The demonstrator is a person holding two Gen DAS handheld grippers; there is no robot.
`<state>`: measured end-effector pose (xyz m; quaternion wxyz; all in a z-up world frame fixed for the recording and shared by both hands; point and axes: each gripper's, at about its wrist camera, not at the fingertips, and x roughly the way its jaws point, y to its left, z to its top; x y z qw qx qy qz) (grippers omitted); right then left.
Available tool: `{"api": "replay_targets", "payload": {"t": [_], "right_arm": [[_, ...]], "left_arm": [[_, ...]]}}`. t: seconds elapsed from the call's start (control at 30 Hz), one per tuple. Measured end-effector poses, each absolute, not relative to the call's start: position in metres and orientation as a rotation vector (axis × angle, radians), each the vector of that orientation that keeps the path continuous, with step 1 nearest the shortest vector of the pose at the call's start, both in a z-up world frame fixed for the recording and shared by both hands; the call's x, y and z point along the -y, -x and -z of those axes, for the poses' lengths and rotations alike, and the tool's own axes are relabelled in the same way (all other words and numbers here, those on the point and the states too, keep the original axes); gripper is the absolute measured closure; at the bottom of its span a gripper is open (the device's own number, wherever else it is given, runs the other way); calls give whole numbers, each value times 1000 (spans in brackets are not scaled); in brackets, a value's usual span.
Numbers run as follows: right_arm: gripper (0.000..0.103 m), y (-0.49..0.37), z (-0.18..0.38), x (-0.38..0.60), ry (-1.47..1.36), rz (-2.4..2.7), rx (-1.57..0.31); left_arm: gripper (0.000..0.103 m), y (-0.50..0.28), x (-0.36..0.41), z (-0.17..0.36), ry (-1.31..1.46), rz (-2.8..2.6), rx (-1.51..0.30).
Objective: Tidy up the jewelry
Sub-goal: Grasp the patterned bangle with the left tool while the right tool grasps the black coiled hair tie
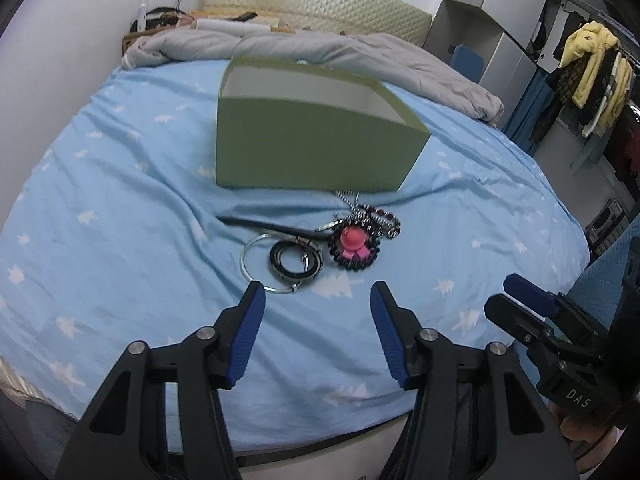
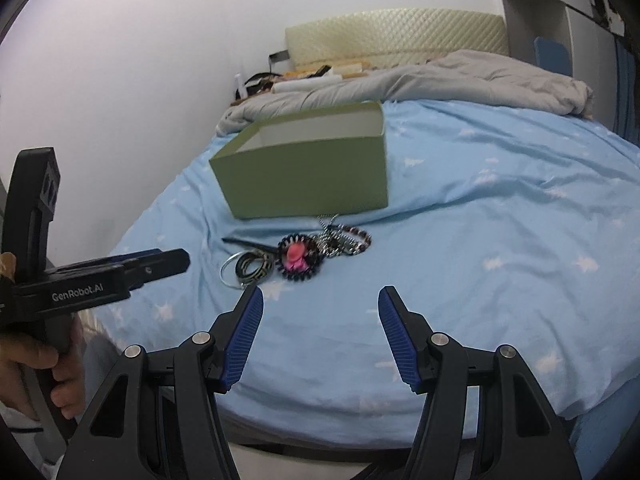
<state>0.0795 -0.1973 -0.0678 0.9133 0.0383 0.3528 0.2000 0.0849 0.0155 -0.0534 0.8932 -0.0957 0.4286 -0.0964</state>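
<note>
Nothing boxed yet: both my grippers, left (image 1: 316,300) and right (image 2: 320,304), gape empty; jewelry (image 1: 320,244) sits on bed (image 1: 120,200) beside box (image 1: 304,148).

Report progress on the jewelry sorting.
Nothing looks done: the visible part of the green box shows no jewelry. Nothing is in hand; the left gripper and right gripper are open. The bangles, pink brooch and beaded chain remain on the bed.

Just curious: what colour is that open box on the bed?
The box is olive green outside, white inside; clearest in the left wrist view.
</note>
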Motion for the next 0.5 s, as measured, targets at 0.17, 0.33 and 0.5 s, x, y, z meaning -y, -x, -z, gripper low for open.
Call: {"api": "replay_targets", "payload": {"t": [0.17, 0.33, 0.5], "right_arm": [[55, -98, 75, 188, -77, -414, -753], [64, -122, 84, 183, -91, -402, -787], [66, -140, 93, 176, -95, -403, -808]], "left_arm": [[55, -99, -20, 71, 226, 198, -924], [55, -113, -23, 82, 242, 191, -947], [55, -127, -27, 92, 239, 189, -969]]}}
